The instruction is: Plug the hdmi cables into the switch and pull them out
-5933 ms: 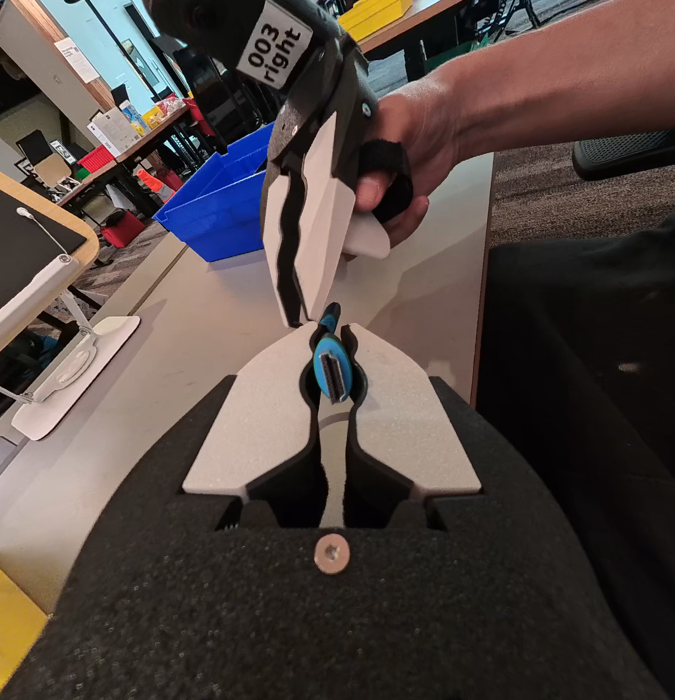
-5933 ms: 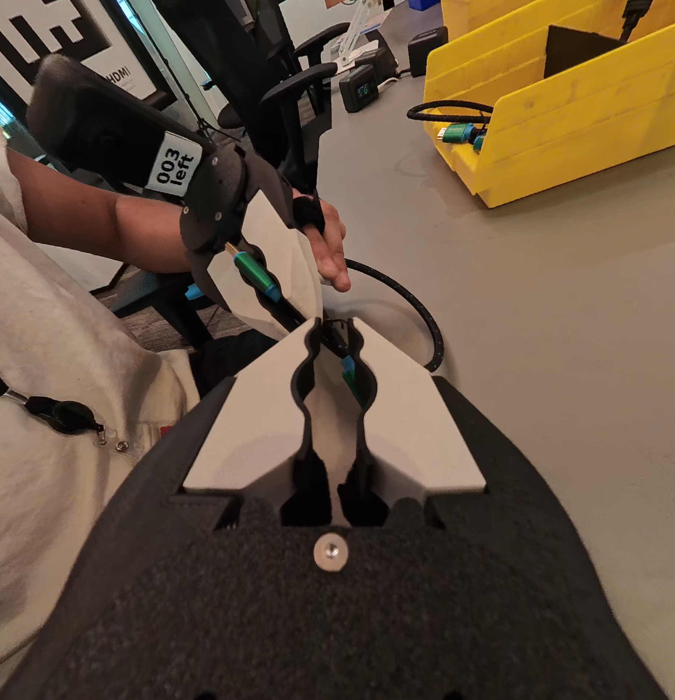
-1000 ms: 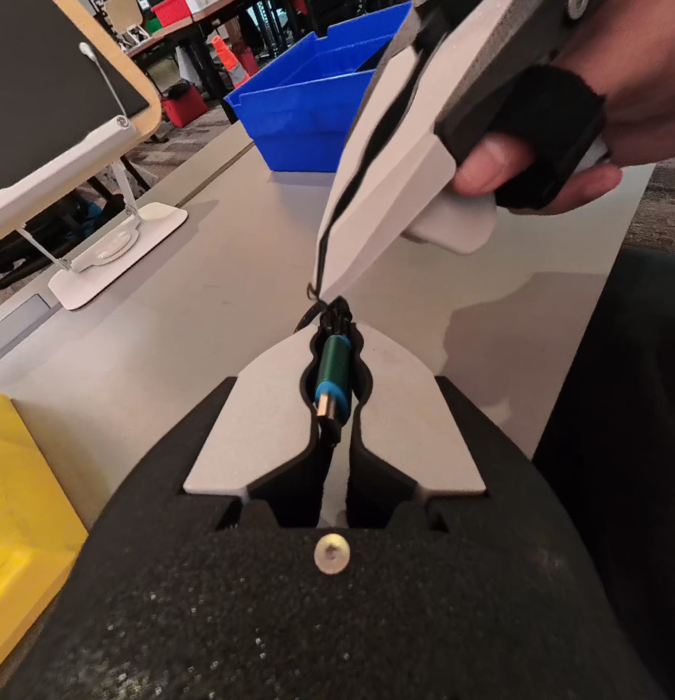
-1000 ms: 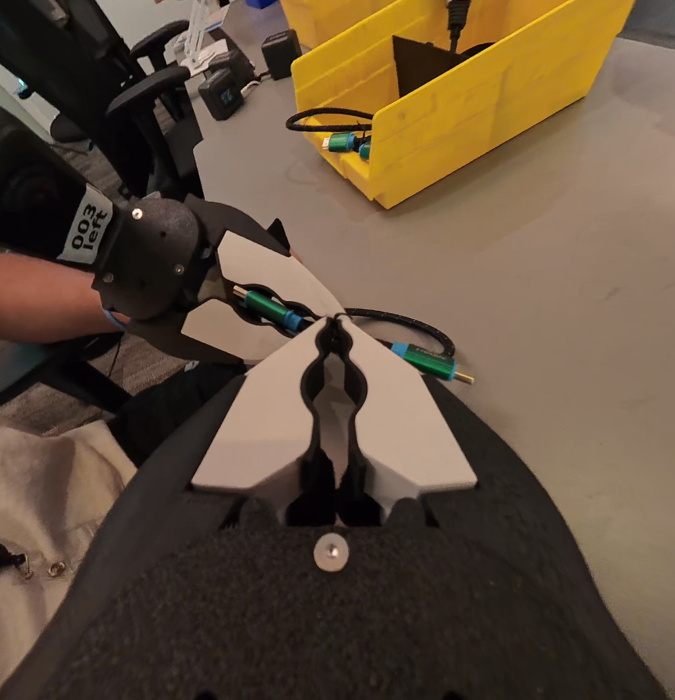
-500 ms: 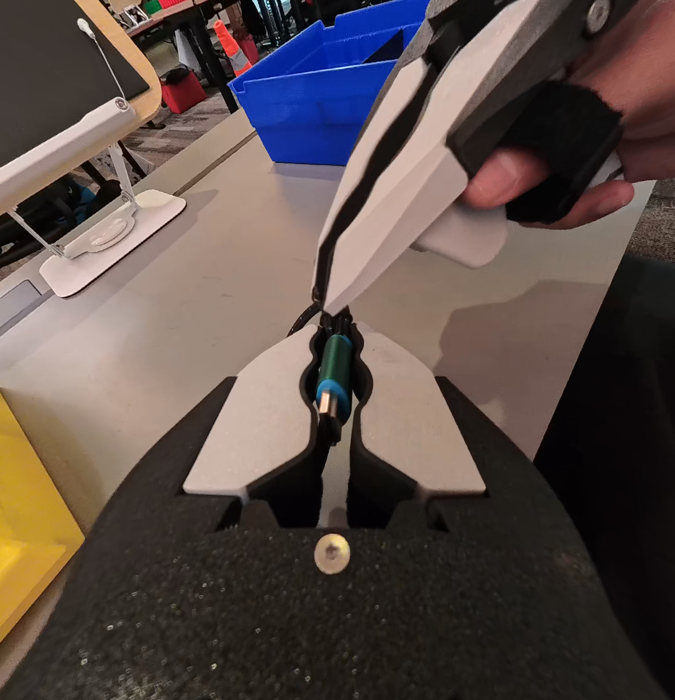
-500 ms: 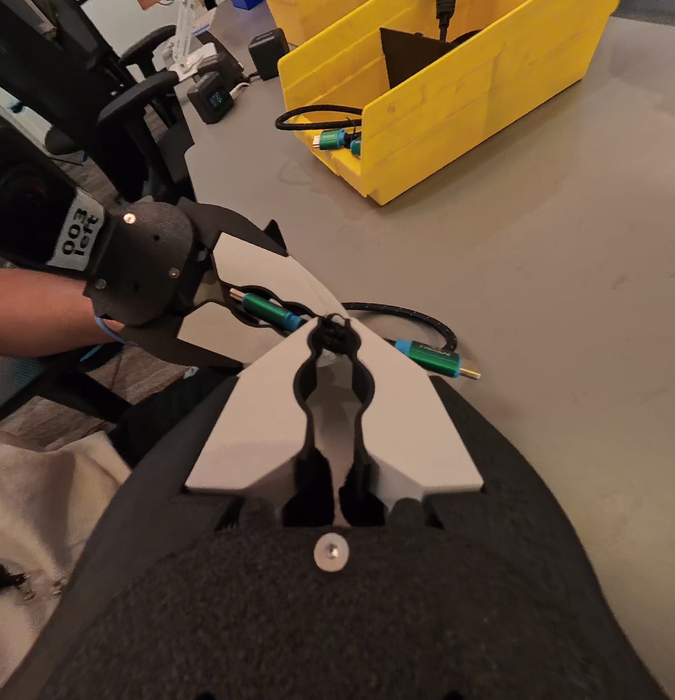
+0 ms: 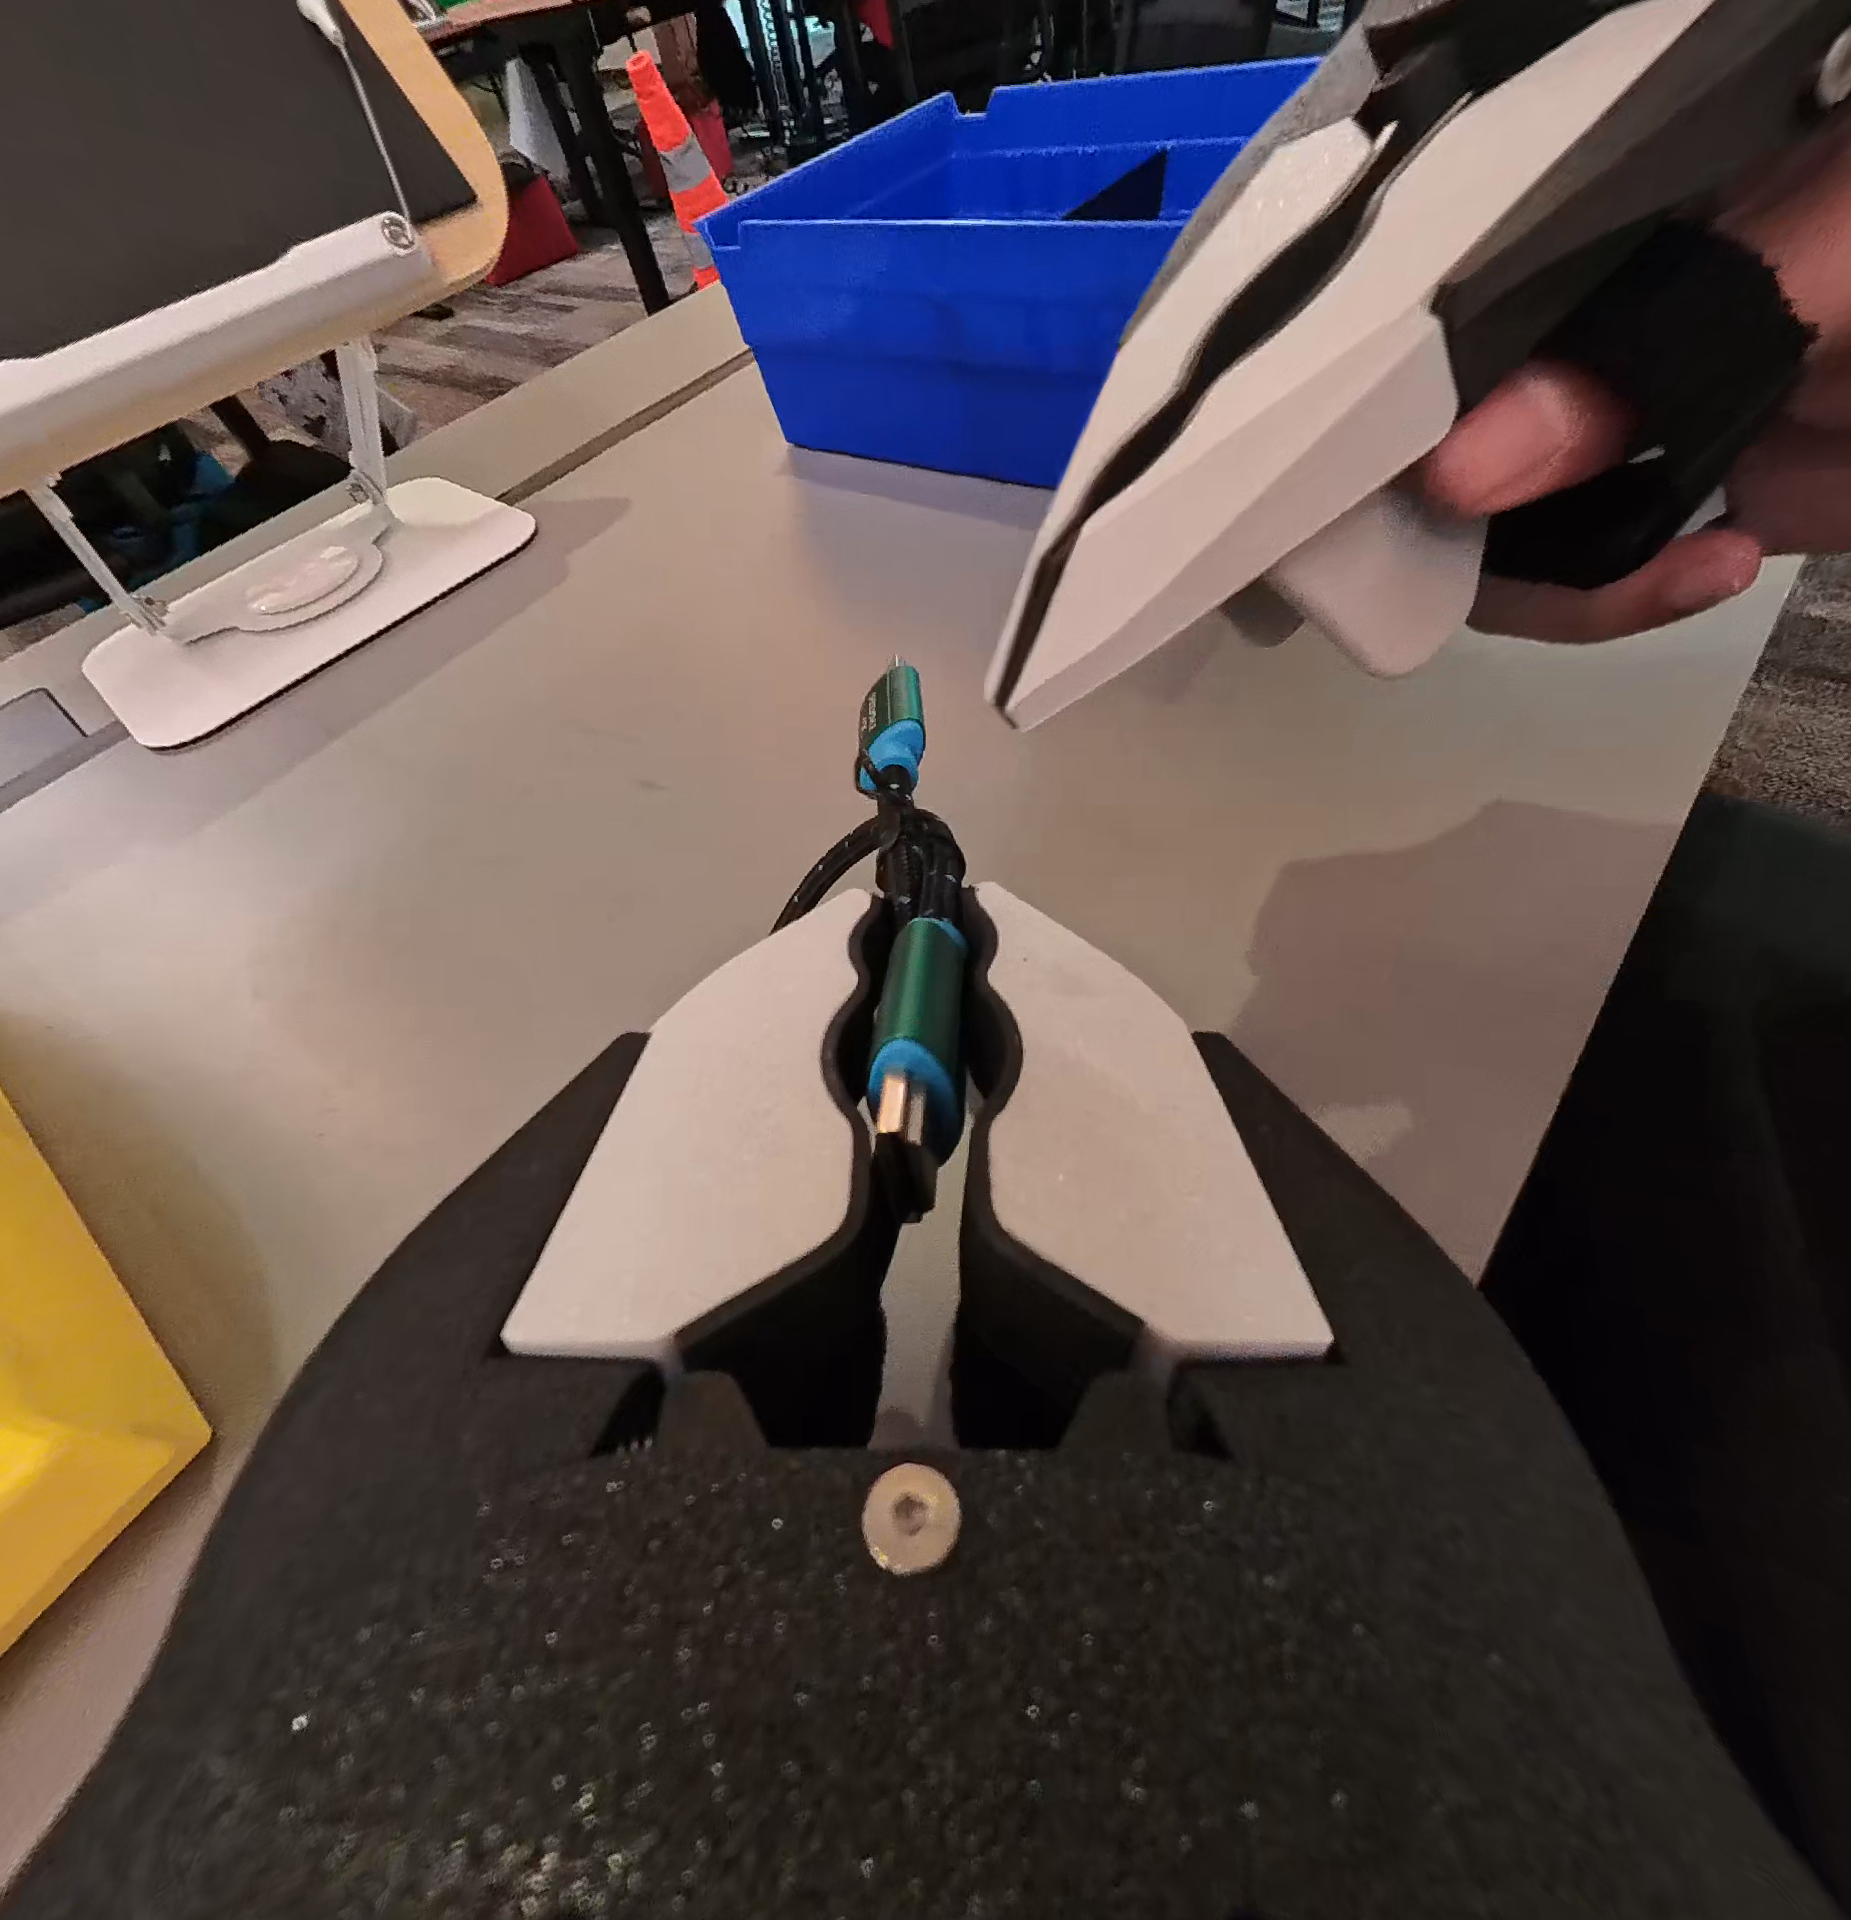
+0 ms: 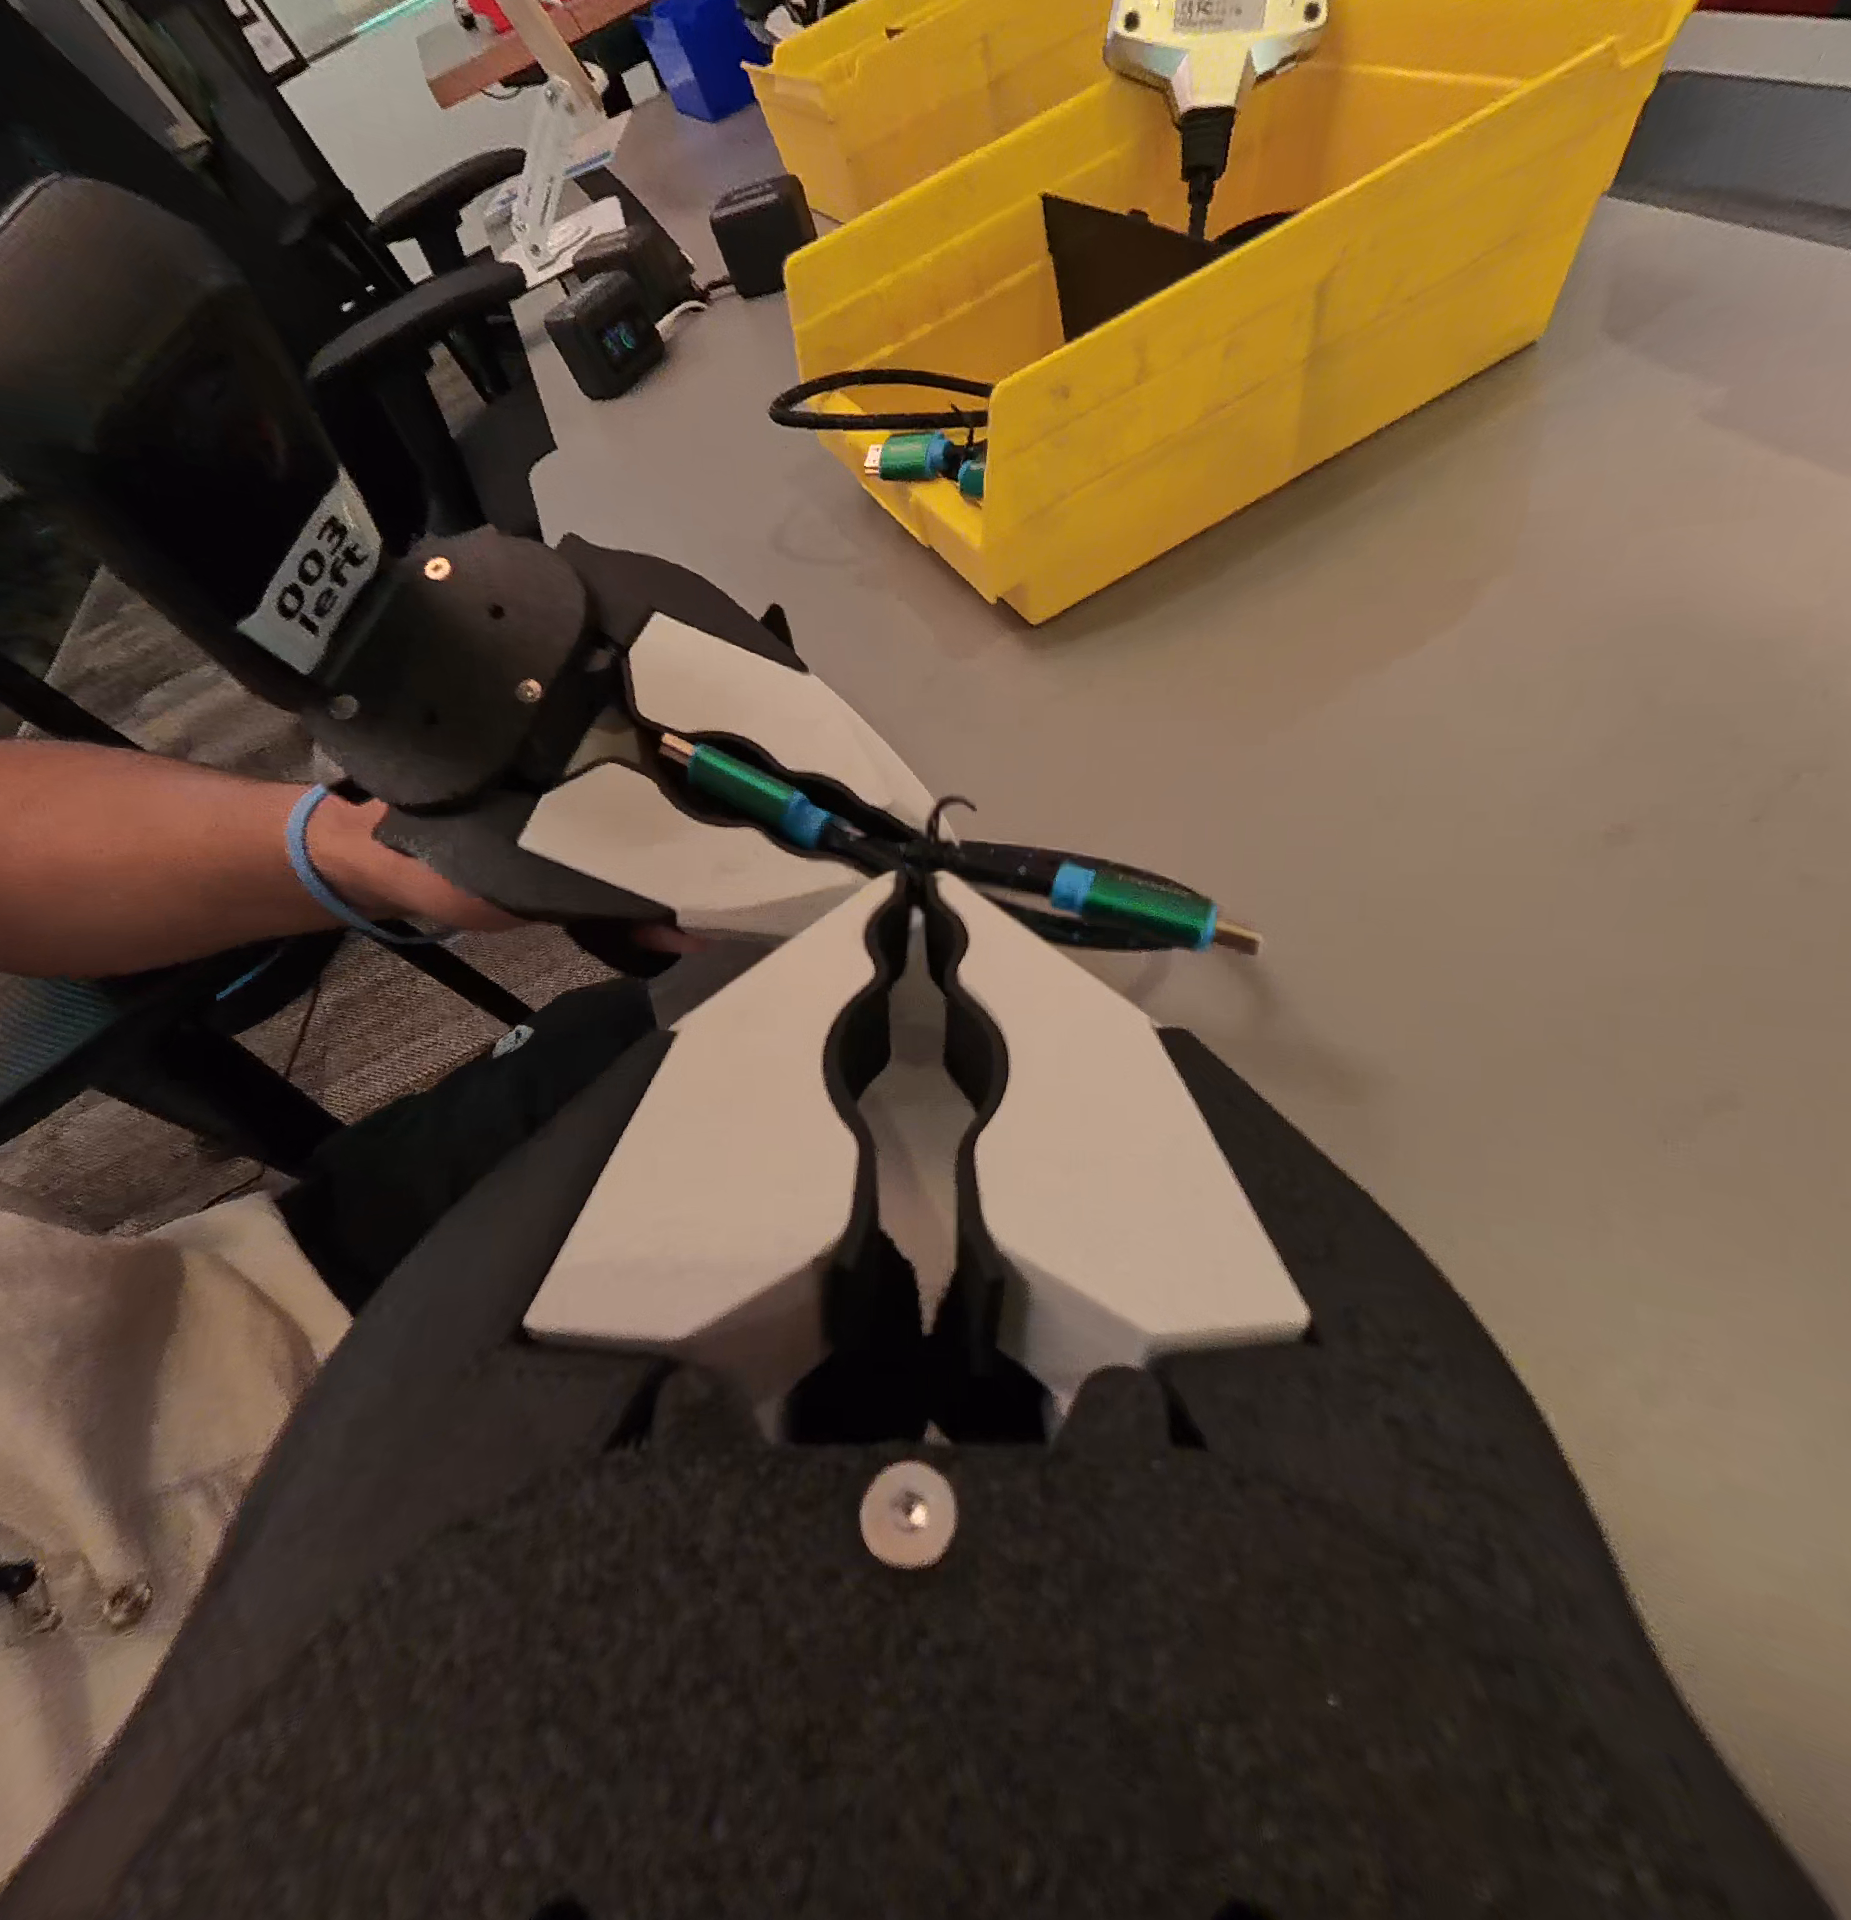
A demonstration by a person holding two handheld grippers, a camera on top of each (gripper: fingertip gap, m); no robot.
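- Clamping a green HDMI plug (image 7: 916,1023) with blue collars, the left gripper (image 7: 919,904) sits low centre of the left wrist view, its gold tip pointing back toward the camera.
- The black braided cable (image 7: 905,852) bunches just past the fingertips, and its other green plug (image 7: 890,712) lies on the grey table (image 7: 485,831) beyond.
- In the right wrist view that far plug (image 8: 1144,904) lies right of centre, gold tip toward the right edge.
- The right gripper (image 8: 913,894) is nearly closed on nothing, a thin gap at its tips, hovering just beside the cable bundle.
- A yellow bin (image 8: 1264,395) at upper right holds a silver switch (image 8: 1207,42); a second cable (image 8: 879,400) hangs over its near end.
- A blue bin (image 7: 952,312) stands at top centre of the left wrist view.
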